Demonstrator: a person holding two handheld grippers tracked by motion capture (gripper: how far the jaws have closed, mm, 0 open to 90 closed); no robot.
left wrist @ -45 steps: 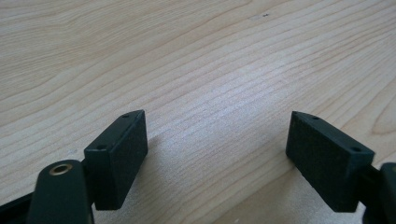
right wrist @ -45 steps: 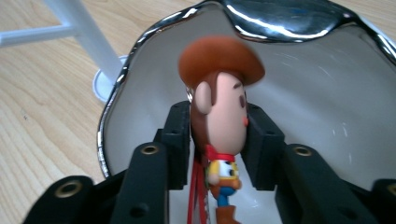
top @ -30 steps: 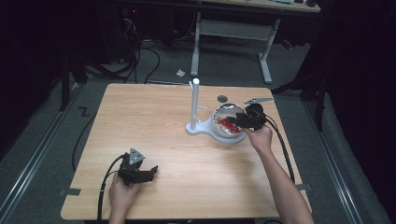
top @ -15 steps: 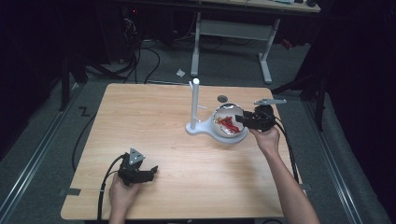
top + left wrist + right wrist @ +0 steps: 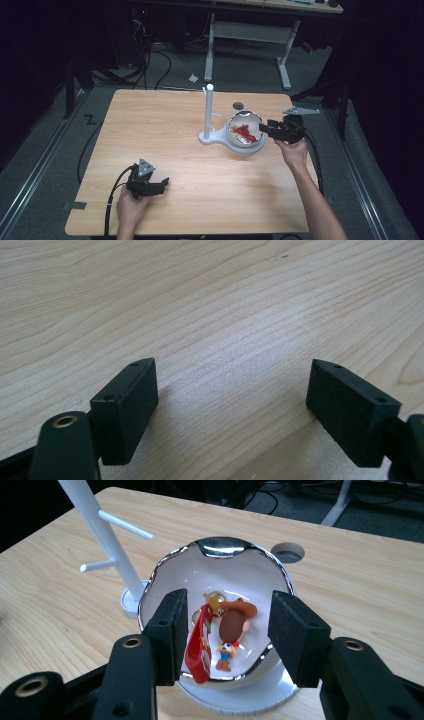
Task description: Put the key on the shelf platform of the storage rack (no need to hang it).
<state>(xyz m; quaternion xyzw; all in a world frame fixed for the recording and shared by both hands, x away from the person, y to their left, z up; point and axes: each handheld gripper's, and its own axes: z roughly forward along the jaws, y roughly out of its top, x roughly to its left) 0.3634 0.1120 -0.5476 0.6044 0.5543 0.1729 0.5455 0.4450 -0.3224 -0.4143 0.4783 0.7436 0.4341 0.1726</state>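
My right gripper [image 5: 227, 630] hangs with jaws apart, empty, above the white silver-rimmed bowl [image 5: 172, 562]. The cowboy-figure keychain with red strap [image 5: 220, 630] lies inside. Step: reaching in. Next: descend, straddle the strap, close.

A white bowl [image 5: 220, 567] with a silver rim held a red strap [image 5: 199, 647] and a figure [image 5: 231, 630] in brown hat and blue legs, beside a white stand [image 5: 107, 537] on the pale woodgrain table [image 5: 350, 580].
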